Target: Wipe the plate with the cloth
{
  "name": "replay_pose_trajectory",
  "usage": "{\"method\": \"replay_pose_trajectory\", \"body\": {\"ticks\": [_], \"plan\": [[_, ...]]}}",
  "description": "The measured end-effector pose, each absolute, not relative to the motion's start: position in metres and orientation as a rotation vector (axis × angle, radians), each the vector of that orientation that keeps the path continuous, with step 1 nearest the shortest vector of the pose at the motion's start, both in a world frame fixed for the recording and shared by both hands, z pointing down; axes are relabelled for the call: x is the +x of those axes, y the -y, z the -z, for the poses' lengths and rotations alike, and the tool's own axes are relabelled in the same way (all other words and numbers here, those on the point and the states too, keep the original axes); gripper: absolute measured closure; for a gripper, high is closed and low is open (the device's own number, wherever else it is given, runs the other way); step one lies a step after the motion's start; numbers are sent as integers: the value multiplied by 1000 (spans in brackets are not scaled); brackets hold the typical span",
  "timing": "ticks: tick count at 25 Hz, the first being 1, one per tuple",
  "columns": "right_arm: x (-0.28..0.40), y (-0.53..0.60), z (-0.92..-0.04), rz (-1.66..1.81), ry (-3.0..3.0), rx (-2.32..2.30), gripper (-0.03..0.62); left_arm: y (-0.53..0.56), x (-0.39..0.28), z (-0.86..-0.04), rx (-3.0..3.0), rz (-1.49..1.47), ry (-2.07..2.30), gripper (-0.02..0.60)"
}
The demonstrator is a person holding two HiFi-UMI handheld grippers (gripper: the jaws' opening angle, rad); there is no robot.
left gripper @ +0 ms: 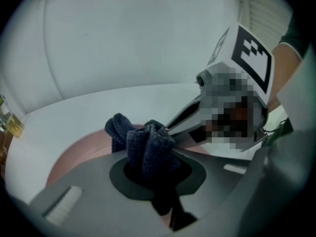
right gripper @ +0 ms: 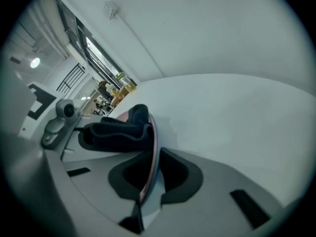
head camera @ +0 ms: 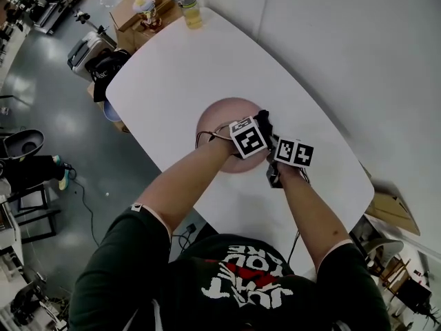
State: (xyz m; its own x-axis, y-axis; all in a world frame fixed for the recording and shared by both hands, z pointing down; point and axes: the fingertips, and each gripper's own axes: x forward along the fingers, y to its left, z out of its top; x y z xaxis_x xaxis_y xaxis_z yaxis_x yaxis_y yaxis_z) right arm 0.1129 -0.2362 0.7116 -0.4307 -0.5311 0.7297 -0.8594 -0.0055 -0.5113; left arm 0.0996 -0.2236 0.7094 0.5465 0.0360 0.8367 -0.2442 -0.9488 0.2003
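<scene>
In the middle of the surface point(head camera: 172, 67) you've got the plate point(head camera: 217, 119), and both tools are bunched at its 3 o'clock side.

The fingers of your right gripper point(right gripper: 148, 174) are pinching the plate's rim at about 4 o'clock. You can see the thin pink edge running straight between them, so the plate is steadied. The fingers of your left gripper point(left gripper: 150, 169) are clamped on the cloth point(left gripper: 145, 144), which is scrunched into a dark wad. It sticks out past the tips and sits on the plate around 2 to 3 o'clock, right next to the rim the other tool is holding.

So my read is that the setup is done: cloth picked up, plate held, cloth down on the plate. The wiping itself looks to be mid-way at best. The cloth only covers that right-hand patch. The whole stretch from 6 round through 9 to 12 o'clock is bare pink, and I can't tell from here whether it's been wiped or not.

I'd say what's left is sweeping the wad across that open part, then letting go of both.
</scene>
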Motion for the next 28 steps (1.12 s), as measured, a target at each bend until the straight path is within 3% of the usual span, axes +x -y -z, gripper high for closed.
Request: {"method": "replay_pose_trajectory", "body": {"ticks": [13,20,28], "plan": [[114,242,-711,-1383,1964,1466,559,128,74,-694,2355,-1243,-131,537],[111,245,-710,-1332,1986,1439,559,111,-11,-696,2193,-1511,-296,537],[109,242,-706,-1270,2002,1405,559,183,-75,-700,2086,-1708,50,537]]}}
